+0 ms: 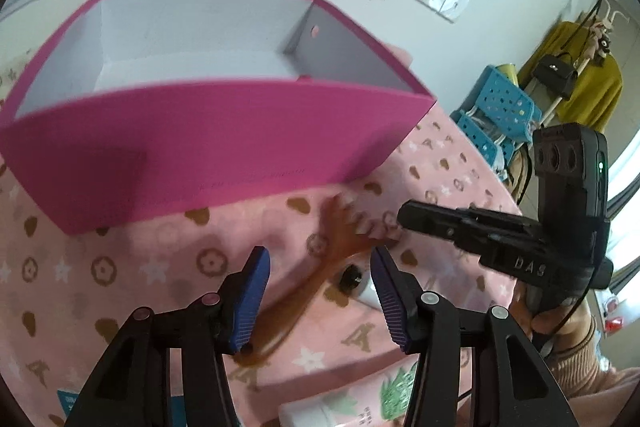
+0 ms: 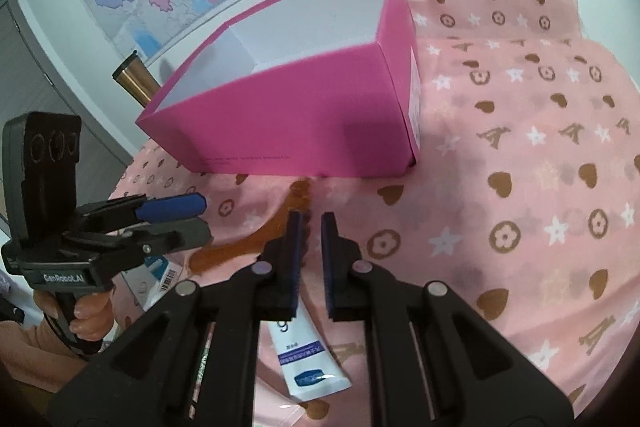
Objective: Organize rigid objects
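An open pink box [image 1: 224, 147] [image 2: 280, 123] with a white, bare inside stands on the pink patterned cloth [image 2: 520, 187]. In front of it an amber comb [image 1: 344, 227] [image 2: 294, 205] lies on the cloth. My left gripper [image 1: 320, 253] [image 2: 202, 217] is open above the comb, whose handle runs between the fingers, untouched. My right gripper [image 2: 311, 215] [image 1: 404, 217] is shut with nothing between its pads. A white tube with a blue label [image 2: 308, 359], black cap [image 1: 352, 275], lies under it.
A white tube with green leaf print [image 1: 360, 399] lies at the near edge. A blue-and-white carton [image 2: 156, 275] sits beside a hand. A copper tumbler [image 2: 134, 81] stands behind the box. Blue perforated baskets [image 1: 500, 107] stand off the table's far right.
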